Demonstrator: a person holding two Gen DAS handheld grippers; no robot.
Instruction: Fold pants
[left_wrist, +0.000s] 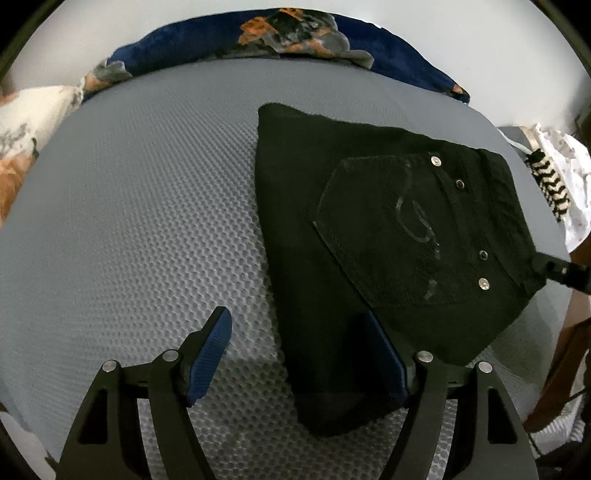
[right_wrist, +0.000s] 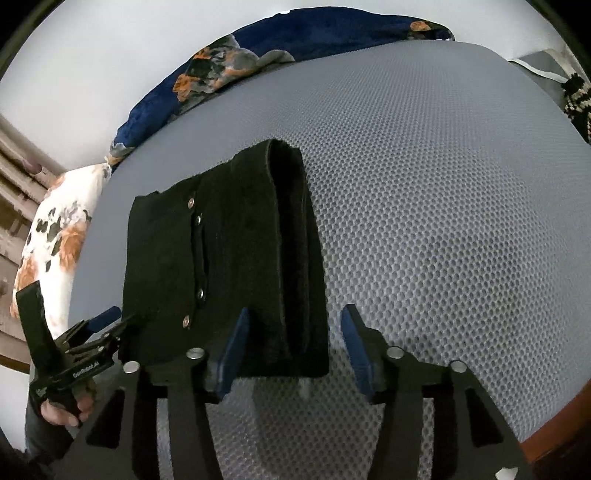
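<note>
Black folded pants lie on a grey mesh mattress, back pocket and rivets facing up. My left gripper stands open at their near edge. One blue pad is over bare mattress and the other lies against the cloth. In the right wrist view the pants show their thick folded side. My right gripper is open astride that fold's near corner, with a gap between the cloth and the right pad. The left gripper shows there at the pants' other corner, held by a hand.
A dark blue floral blanket is bunched along the mattress's far edge by a white wall. A floral pillow lies at one side. A black-and-white knitted item and white cloth lie at the other.
</note>
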